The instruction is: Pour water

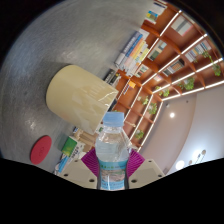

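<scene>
I've got the gripper [113, 165] clamped on the water bottle [113, 152]: both magenta pads [91, 162] press its sides, so it sits right between the jaws, neck and cap pointing ahead. The view is rolled hard. Just beyond the bottle's cap and a bit to the left is a cream cup [80, 96], its open rim facing the bottle. A red disc [41, 150] lies well off to the left of the jaws. Shelving [165, 60] with lit rows beyond.
</scene>
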Tool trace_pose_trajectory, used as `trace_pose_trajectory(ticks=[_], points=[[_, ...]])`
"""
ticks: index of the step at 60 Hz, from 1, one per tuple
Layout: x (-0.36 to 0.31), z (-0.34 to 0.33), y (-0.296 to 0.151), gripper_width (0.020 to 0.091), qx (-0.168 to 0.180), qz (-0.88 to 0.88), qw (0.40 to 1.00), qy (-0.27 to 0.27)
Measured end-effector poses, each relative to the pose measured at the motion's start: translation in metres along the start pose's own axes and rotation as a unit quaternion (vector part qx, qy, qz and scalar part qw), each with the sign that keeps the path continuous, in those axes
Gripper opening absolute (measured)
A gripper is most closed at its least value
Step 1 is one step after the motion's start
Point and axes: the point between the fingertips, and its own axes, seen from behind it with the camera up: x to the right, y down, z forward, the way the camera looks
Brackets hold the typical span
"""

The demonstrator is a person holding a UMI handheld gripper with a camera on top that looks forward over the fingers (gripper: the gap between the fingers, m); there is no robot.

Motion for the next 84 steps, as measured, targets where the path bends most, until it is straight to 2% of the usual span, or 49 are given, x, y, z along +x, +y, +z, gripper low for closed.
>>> trace_pose_trajectory(ticks=[8,15,20,26,27,29,33,35,37,45,58,70,82,84], points=[[-0.002,-0.004,0.017,0.0307,-0.011,0.160,0.987,-0.028],[-0.010,-0.011,0.032,0.0307,-0.015,0.363,0.929,-0.067],[-0.021,-0.013,0.027,0.0307,-0.006,0.512,0.853,-0.098],[-0.034,-0.019,0.024,0.0308,-0.001,0.675,0.724,-0.141],[-0.040,-0.016,0.010,0.0308,-0.003,0.698,0.701,-0.145],[-0.043,-0.019,0.019,0.0307,0.002,0.738,0.657,-0.156],[-0.050,-0.020,0.017,0.0307,0.007,0.798,0.579,-0.167],[-0.051,-0.020,0.008,0.0308,0.006,0.817,0.553,-0.165],[-0.055,-0.018,0.019,0.0307,0.011,0.828,0.538,-0.158],[-0.061,-0.012,0.026,0.0306,0.017,0.839,0.527,-0.137],[-0.095,-0.006,0.013,0.0325,-0.004,0.849,0.503,-0.163],[-0.094,-0.007,0.018,0.0335,-0.004,0.851,0.506,-0.140],[-0.095,-0.011,0.021,0.0484,-0.015,0.858,0.497,-0.128],[-0.098,-0.014,0.021,0.0532,-0.020,0.858,0.495,-0.133]])
